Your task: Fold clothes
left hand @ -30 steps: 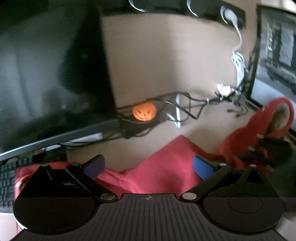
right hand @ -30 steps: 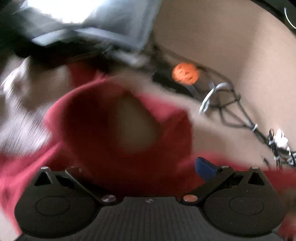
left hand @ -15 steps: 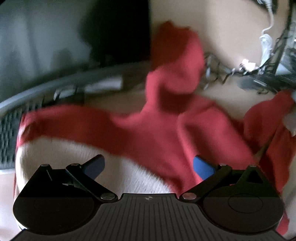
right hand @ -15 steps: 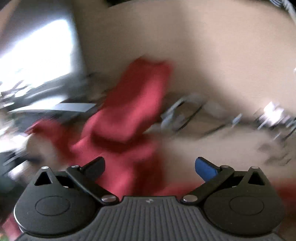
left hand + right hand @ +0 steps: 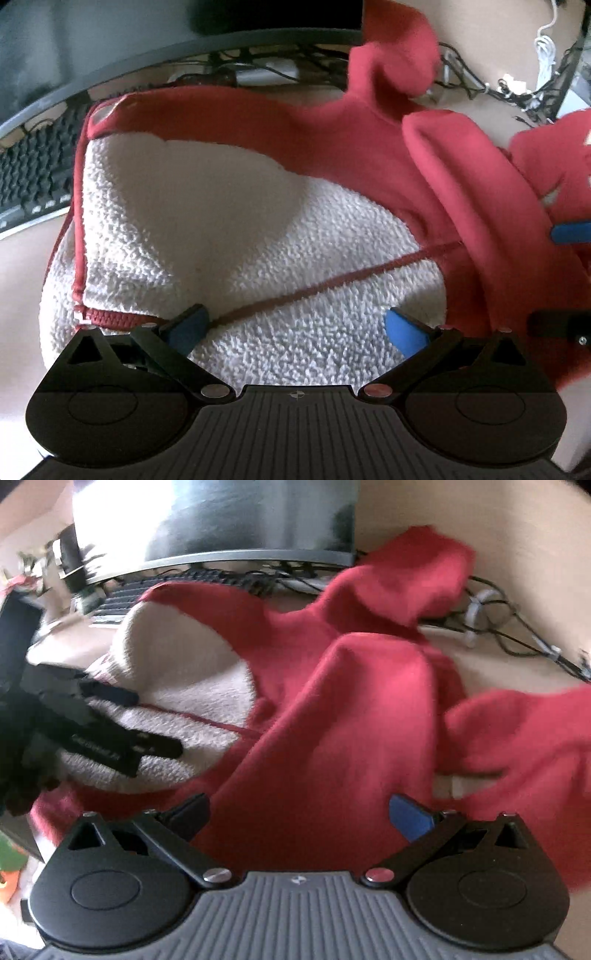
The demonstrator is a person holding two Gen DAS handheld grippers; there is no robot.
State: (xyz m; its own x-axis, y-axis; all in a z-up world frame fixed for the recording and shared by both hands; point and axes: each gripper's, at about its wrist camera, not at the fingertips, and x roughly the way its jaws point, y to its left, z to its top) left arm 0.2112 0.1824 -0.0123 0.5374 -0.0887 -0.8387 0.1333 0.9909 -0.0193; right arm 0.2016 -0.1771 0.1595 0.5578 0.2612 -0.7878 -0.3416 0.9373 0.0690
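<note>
A red fleece garment (image 5: 373,147) with a white fuzzy lining (image 5: 229,229) lies crumpled on the beige desk, lining side up at the left. My left gripper (image 5: 295,326) hovers open just over the lining, beside a red seam, with nothing between its fingers. In the right wrist view the red cloth (image 5: 332,720) fills the middle and the lining (image 5: 177,672) shows at the left. My right gripper (image 5: 301,810) is open over a red fold and holds nothing. The left gripper (image 5: 110,731) appears there at the left edge, over the lining.
A dark monitor (image 5: 110,44) and a black keyboard (image 5: 33,177) stand behind the garment at the left. A tangle of black and white cables (image 5: 517,85) runs along the back right. Bare beige desk (image 5: 517,672) shows right of the garment.
Both views have swung down from the wall and cables onto the garment. The garment has dropped and spread over the desk, lining up. The orange ball is out of sight.
</note>
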